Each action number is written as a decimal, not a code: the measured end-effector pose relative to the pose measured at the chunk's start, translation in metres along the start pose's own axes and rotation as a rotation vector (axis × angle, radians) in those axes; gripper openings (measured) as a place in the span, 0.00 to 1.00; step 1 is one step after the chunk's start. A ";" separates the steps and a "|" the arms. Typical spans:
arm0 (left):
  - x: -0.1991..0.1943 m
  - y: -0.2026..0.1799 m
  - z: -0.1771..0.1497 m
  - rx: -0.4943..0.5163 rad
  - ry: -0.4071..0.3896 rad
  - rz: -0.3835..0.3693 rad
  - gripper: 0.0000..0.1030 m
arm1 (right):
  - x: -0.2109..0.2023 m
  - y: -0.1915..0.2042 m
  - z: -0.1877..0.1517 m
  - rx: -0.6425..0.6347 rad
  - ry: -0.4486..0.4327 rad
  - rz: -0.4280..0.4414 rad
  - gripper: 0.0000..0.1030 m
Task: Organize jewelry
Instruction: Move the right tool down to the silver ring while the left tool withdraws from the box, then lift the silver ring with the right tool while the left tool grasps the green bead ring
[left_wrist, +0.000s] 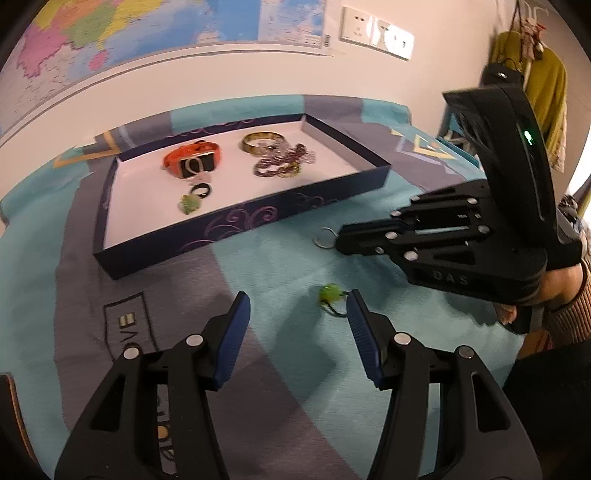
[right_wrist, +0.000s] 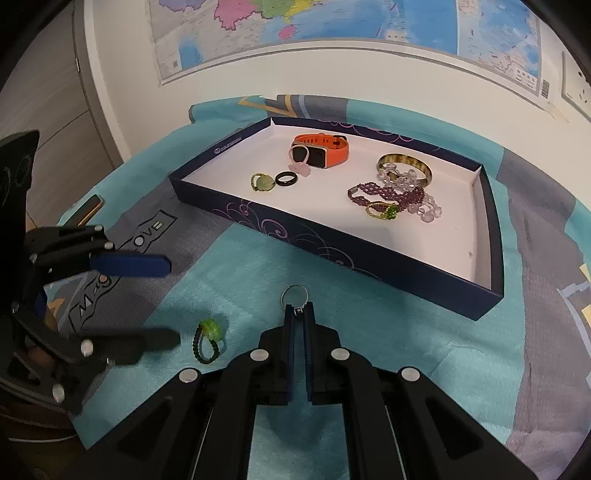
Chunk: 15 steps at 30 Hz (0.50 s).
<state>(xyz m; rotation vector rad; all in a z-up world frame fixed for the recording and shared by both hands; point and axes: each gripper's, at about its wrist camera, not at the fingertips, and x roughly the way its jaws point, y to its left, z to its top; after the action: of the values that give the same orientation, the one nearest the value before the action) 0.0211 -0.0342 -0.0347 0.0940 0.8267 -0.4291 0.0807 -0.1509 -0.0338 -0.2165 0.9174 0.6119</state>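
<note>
Two pieces lie loose on the teal-and-grey blanket (right_wrist: 369, 332), outside the shallow dark-blue cardboard tray with the white floor (right_wrist: 491, 236); we judge the step in hand to be the pickup of both.

Right gripper (right_wrist: 299, 308): jaws fully together on the lower edge of the thin silver wire ring (right_wrist: 294, 293), low centre of the right wrist view. The ring's loop pokes past the fingertips toward the tray; it looks to be lying roughly flat, with no long axis to speak of. In the left wrist view the same ring (left_wrist: 325, 238) shows at the gripper's tip, right of centre.

Left gripper (left_wrist: 299, 308): jaws about half open, holding nothing. The small ring with a green bead on a dark beaded band (left_wrist: 330, 295) sits on the blanket just inside the right-hand fingertip, not clamped. In the right wrist view, lower left, its band runs toward the bottom of the frame with the bead at the upper end.

Next, as we judge it:
- right: lift and carry to the tray, whose open floor is centre frame between the orange-strapped watch (right_wrist: 321, 149) and the purple beaded bracelet (right_wrist: 388, 194)
- left: centre on the bead ring, then close; the piece is small and off-centre, so a slip is possible.
</note>
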 end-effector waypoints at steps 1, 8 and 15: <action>0.001 -0.002 0.000 0.007 0.005 -0.011 0.52 | -0.001 -0.001 0.000 0.003 -0.004 0.002 0.03; 0.014 -0.009 0.000 0.024 0.053 -0.011 0.35 | -0.007 -0.007 -0.002 0.034 -0.022 0.021 0.03; 0.018 -0.011 0.003 0.033 0.064 -0.021 0.32 | -0.009 -0.012 -0.003 0.055 -0.033 0.037 0.03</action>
<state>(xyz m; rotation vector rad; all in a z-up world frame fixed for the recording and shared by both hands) 0.0293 -0.0509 -0.0448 0.1307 0.8840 -0.4616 0.0812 -0.1657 -0.0293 -0.1401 0.9072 0.6223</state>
